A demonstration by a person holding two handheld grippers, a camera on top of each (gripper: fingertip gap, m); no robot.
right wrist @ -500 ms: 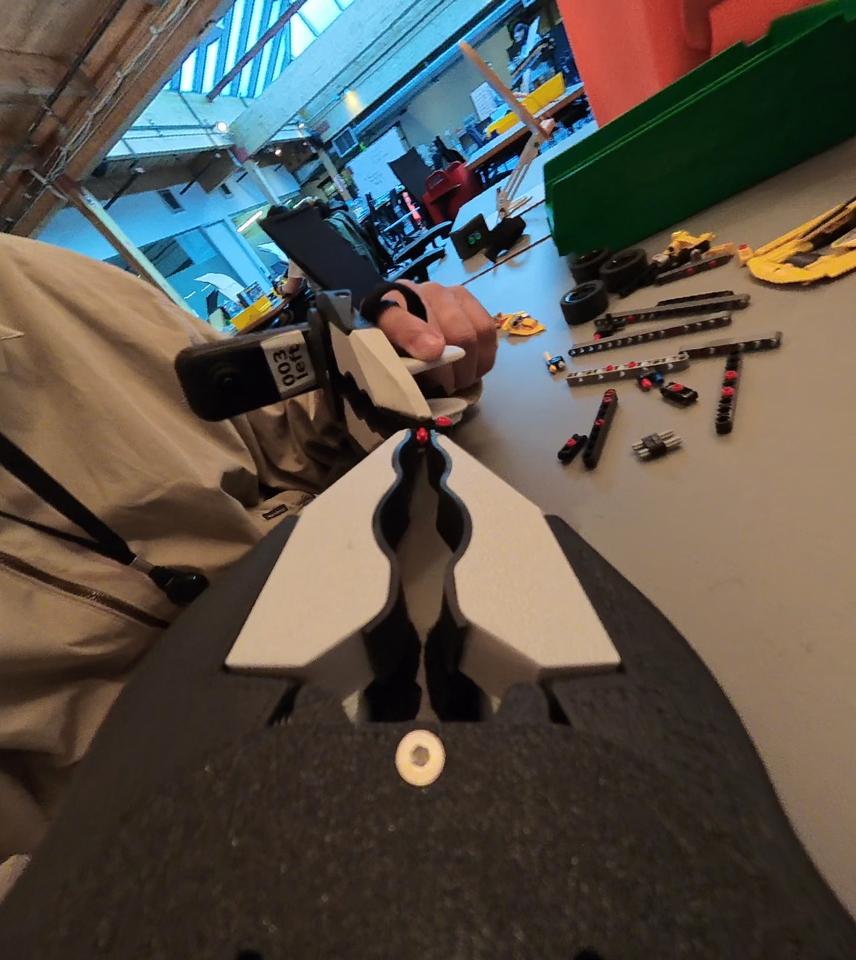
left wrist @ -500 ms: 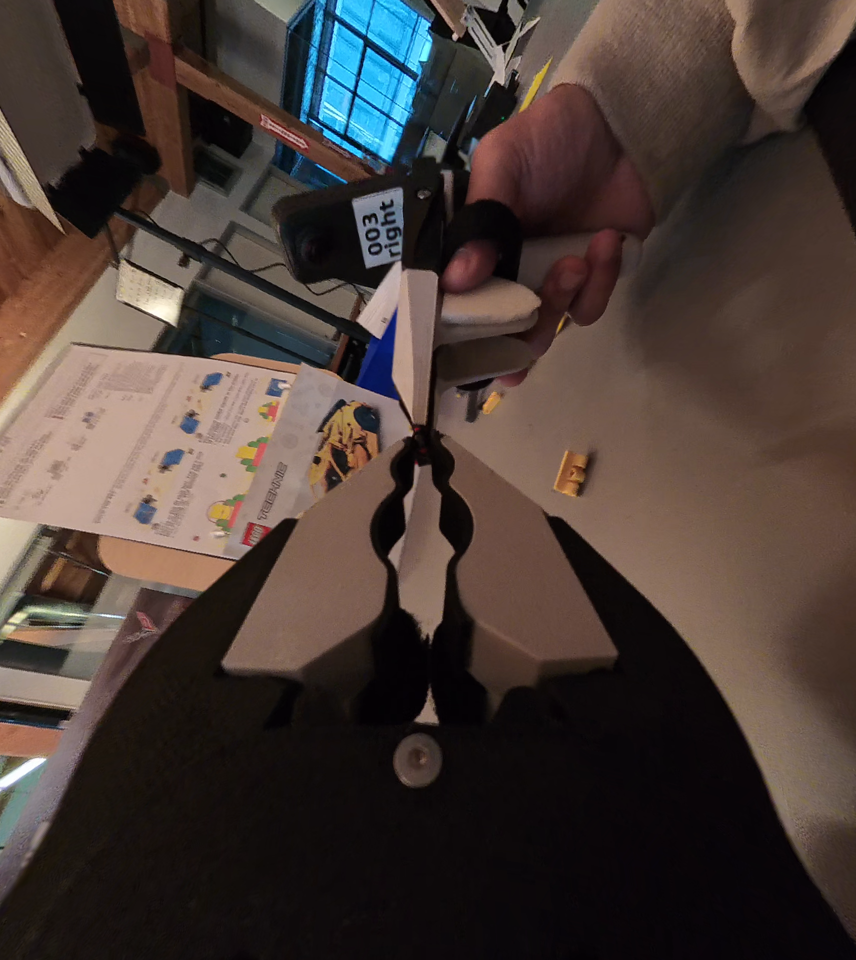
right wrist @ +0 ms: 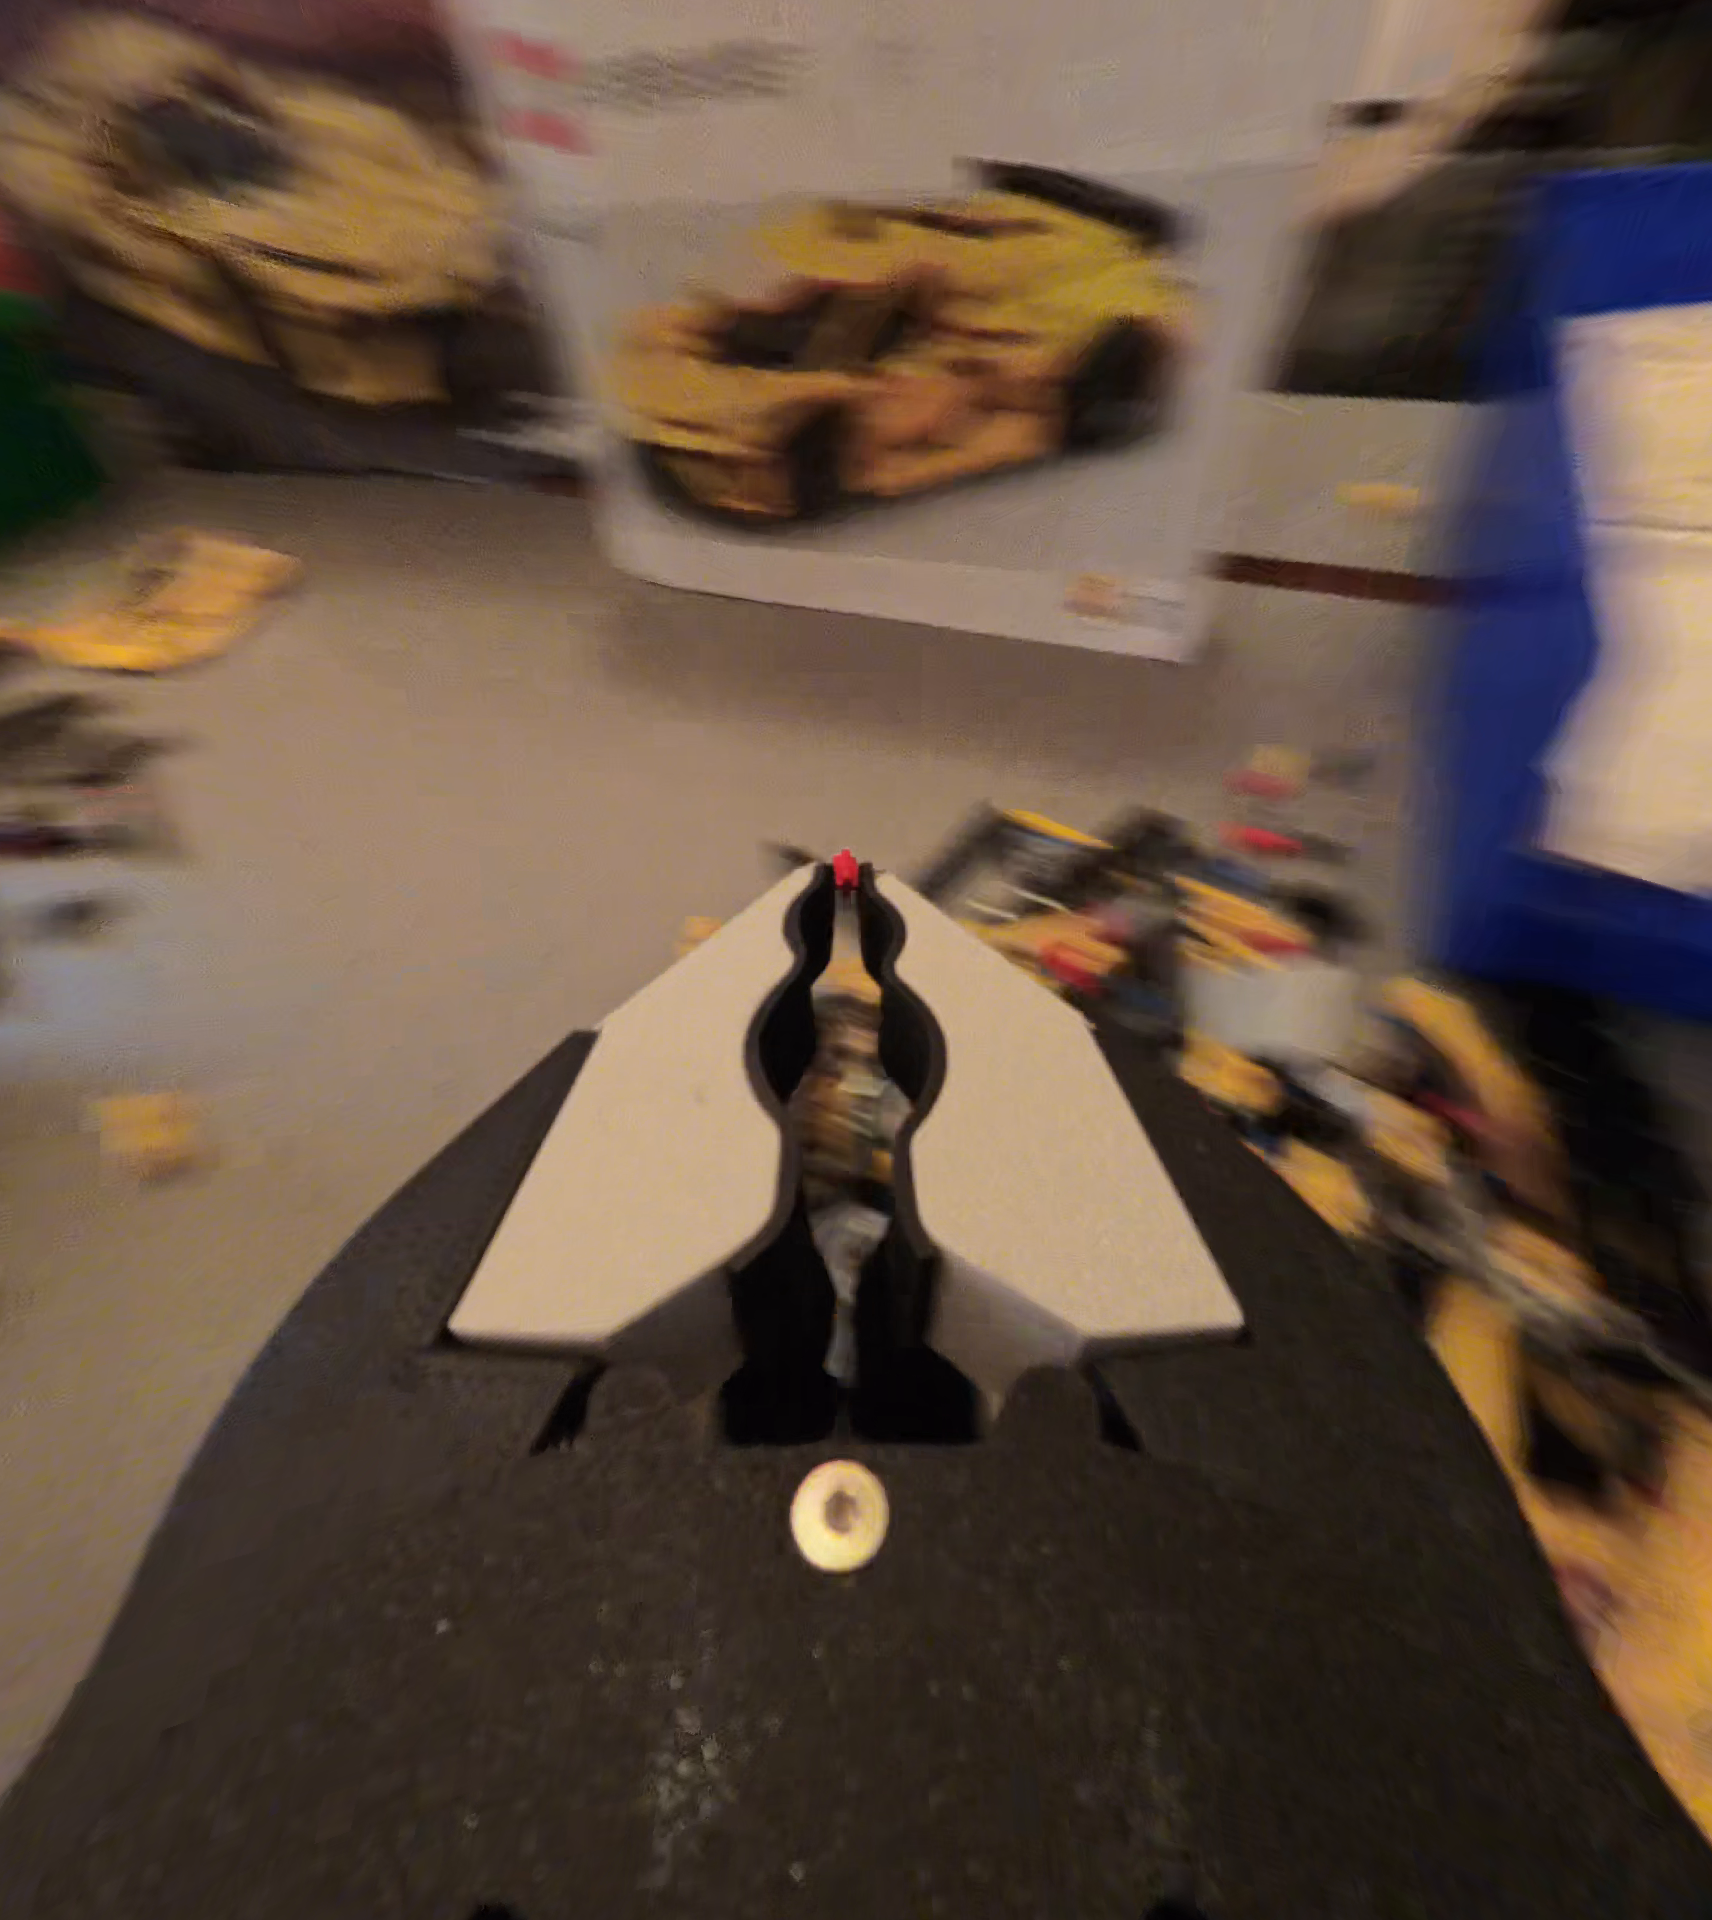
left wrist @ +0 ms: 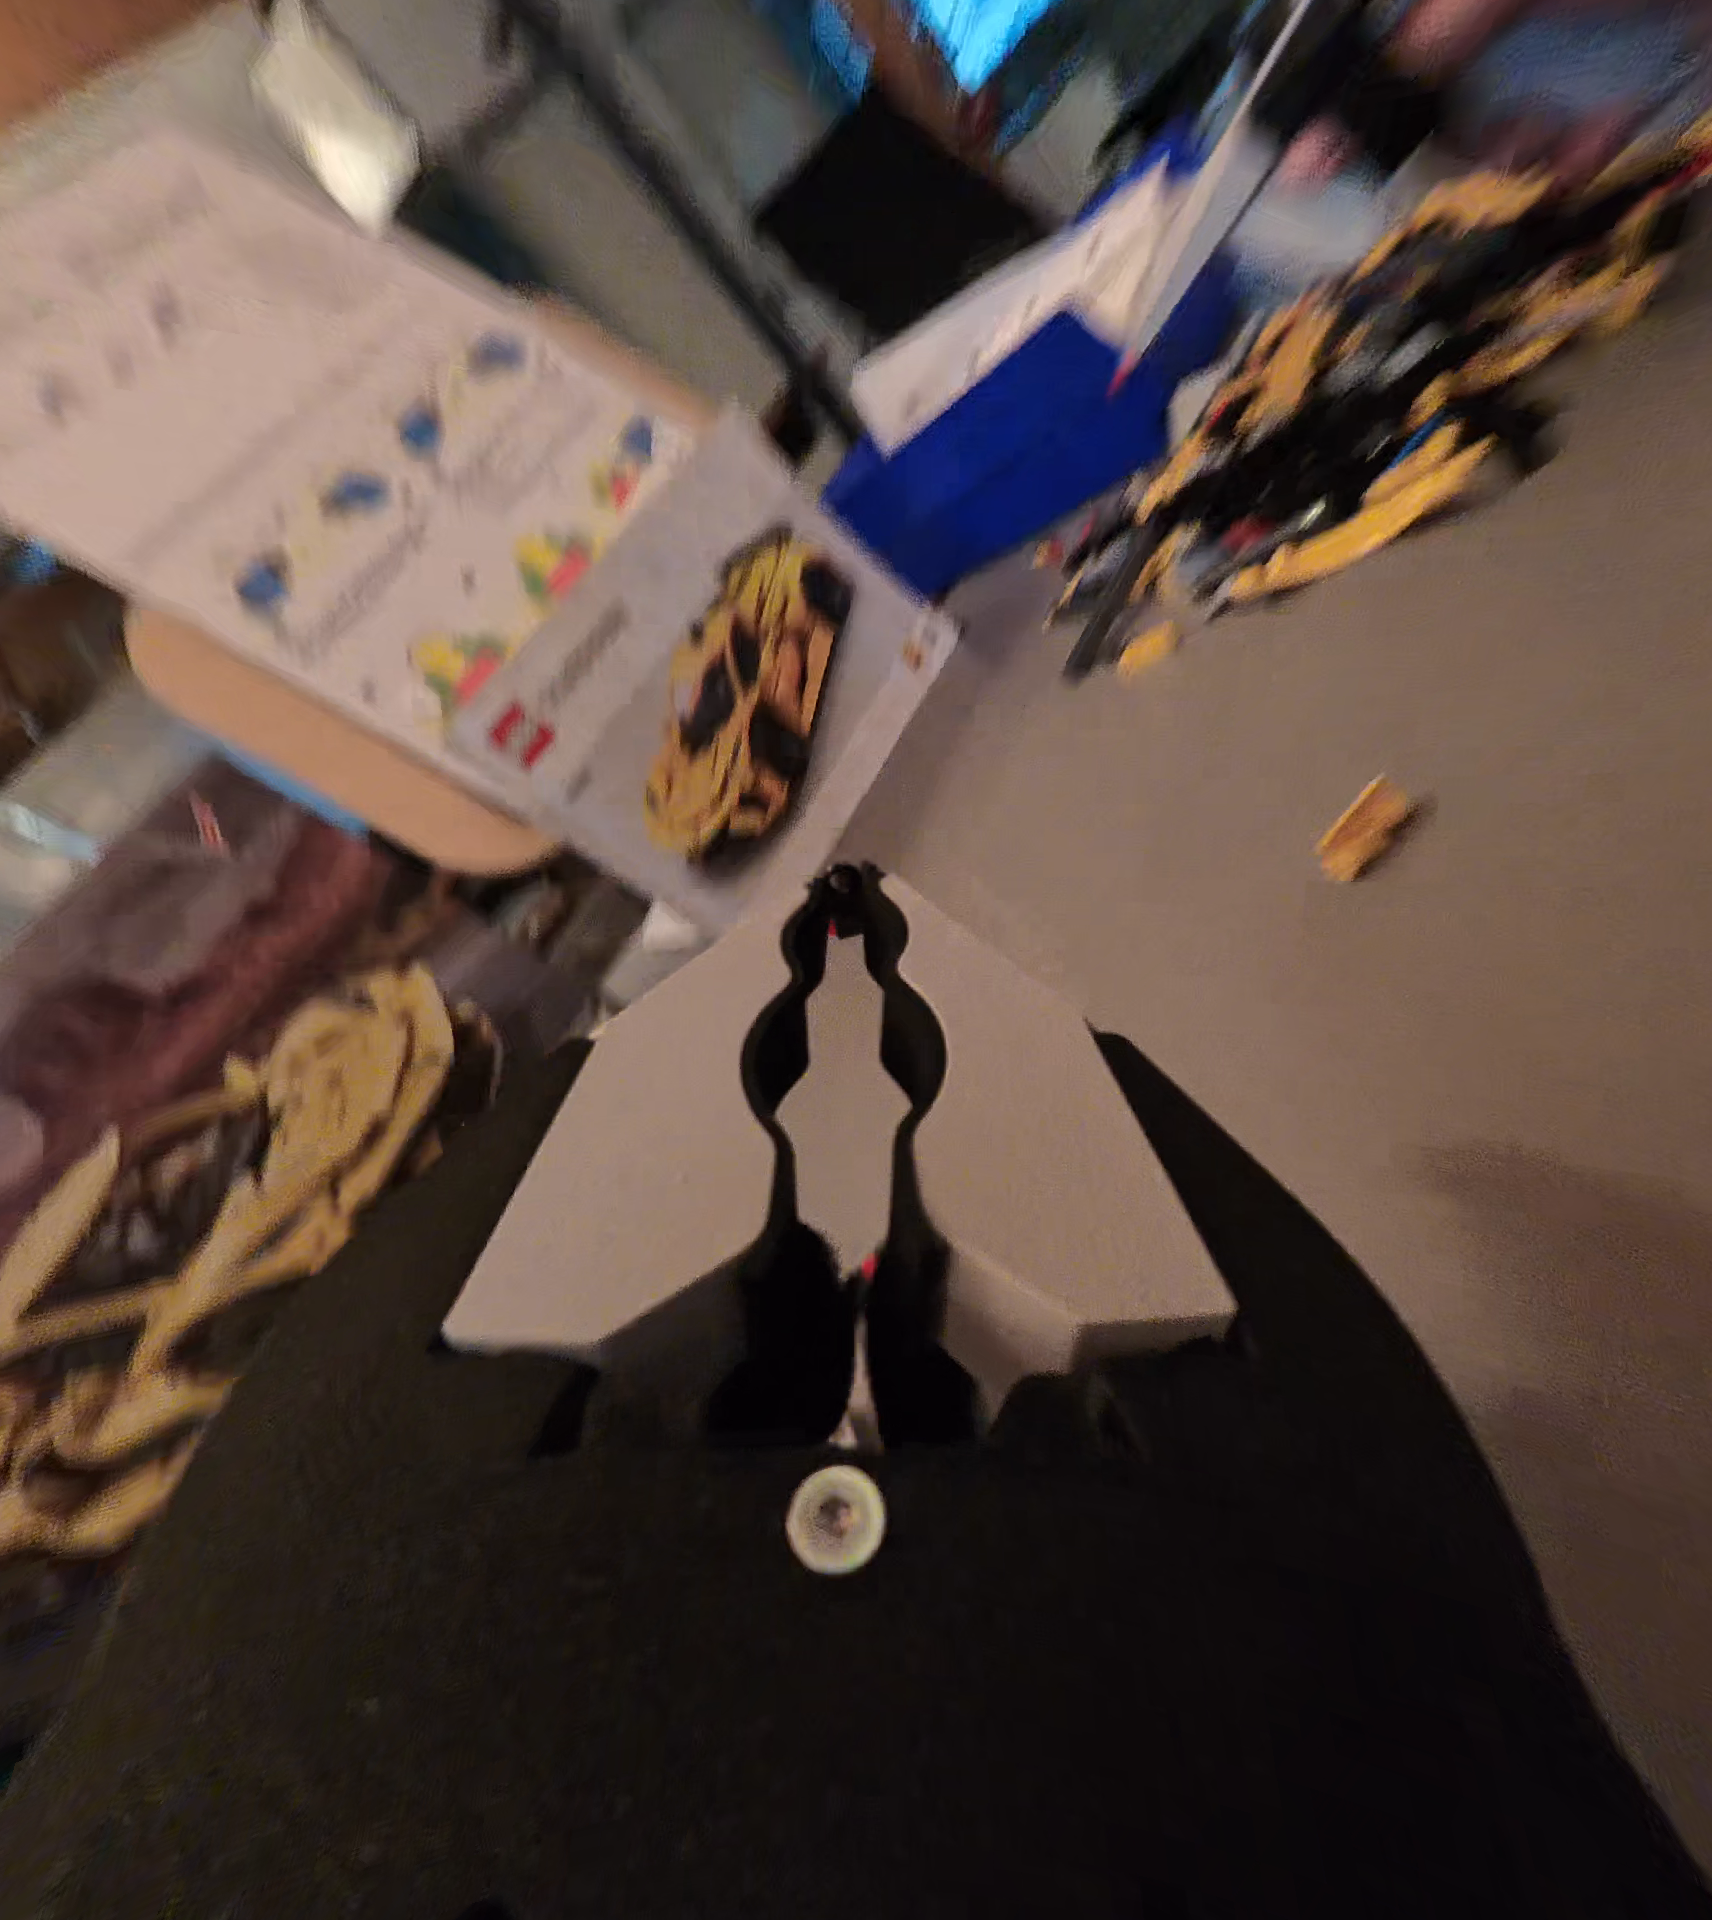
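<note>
- left claw [left wrist: 844, 896]: the jaws are drawn in until only a thin slit is left at the tips, and they pinch a small dark piece [left wrist: 839, 883] with a fleck of red. the view is too smeared to tell what kind of piece it is.
- right claw [right wrist: 844, 875]: the jaws are nearly together at the tips and clamp a tiny red piece [right wrist: 844, 869], which pokes out just past them.
- neither claw touches the grey bench [left wrist: 1454, 1091]; both held pieces are up off it.
- left wrist view: just beyond the tips, at centre frame, lies a booklet with a yellow car picture [left wrist: 748, 707]. a blue box [left wrist: 997, 457] is above it, and a heap of yellow and black parts [left wrist: 1351, 416] is at upper right.
- a lone yellow piece [left wrist: 1363, 831] lies by itself on the bench at right of frame, well apart from the heap.
- right wrist view: the booklet is at upper centre, the blue box is at right, and loose parts are spread at right of the claw. everything here is blurred.
</note>
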